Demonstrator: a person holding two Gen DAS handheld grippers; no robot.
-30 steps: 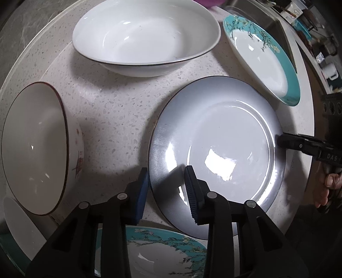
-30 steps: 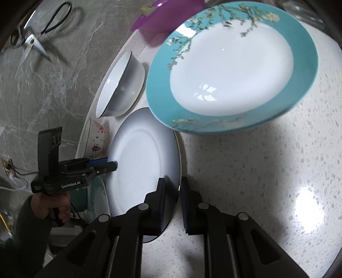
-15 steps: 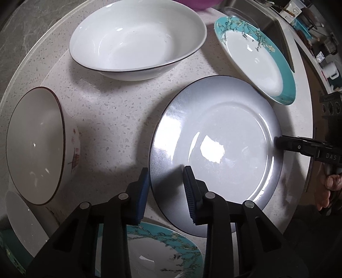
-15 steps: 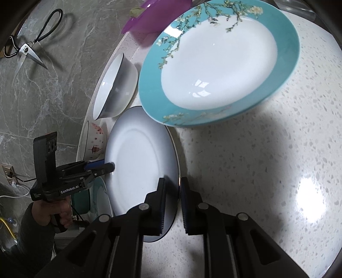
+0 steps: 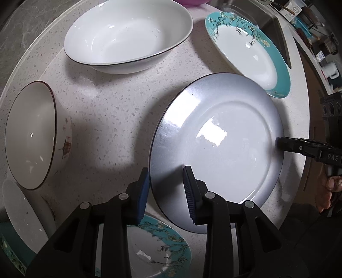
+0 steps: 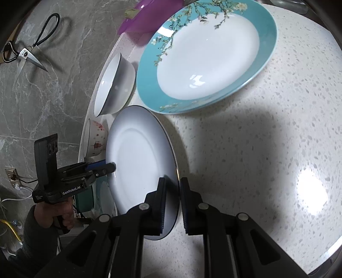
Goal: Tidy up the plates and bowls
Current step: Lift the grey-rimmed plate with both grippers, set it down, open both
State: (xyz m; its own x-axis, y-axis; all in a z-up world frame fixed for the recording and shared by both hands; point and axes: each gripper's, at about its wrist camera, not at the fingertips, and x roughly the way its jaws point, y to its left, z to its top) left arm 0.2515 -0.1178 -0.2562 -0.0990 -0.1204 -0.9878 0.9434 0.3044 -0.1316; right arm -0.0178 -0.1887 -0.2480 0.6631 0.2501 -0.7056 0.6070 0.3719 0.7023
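A grey-blue plate [image 5: 220, 147] [image 6: 139, 160] is lifted off the speckled counter, held at opposite rims. My left gripper [image 5: 165, 188] straddles its near-left rim; the jaws stand fairly wide around the edge. My right gripper [image 6: 172, 203] is shut on the opposite rim and shows in the left wrist view [image 5: 299, 147]. A teal-rimmed blossom plate [image 5: 248, 51] [image 6: 205, 55] lies beyond. A large white bowl [image 5: 128, 36] [image 6: 113, 85] sits at the back. A small painted bowl [image 5: 34, 134] [image 6: 94, 139] sits at the left.
A second teal blossom plate [image 5: 158, 246] lies under my left gripper, with white dishes [image 5: 21, 213] stacked at its left. A purple bowl [image 6: 145, 17] and scissors [image 6: 27, 51] are by the marble wall. A sink [image 5: 275, 32] is at the far right.
The grey-blue plate has risen and tilted a little in both grippers. The teal plate and white bowl have drifted away in both views. The right jaws seem slightly wider.
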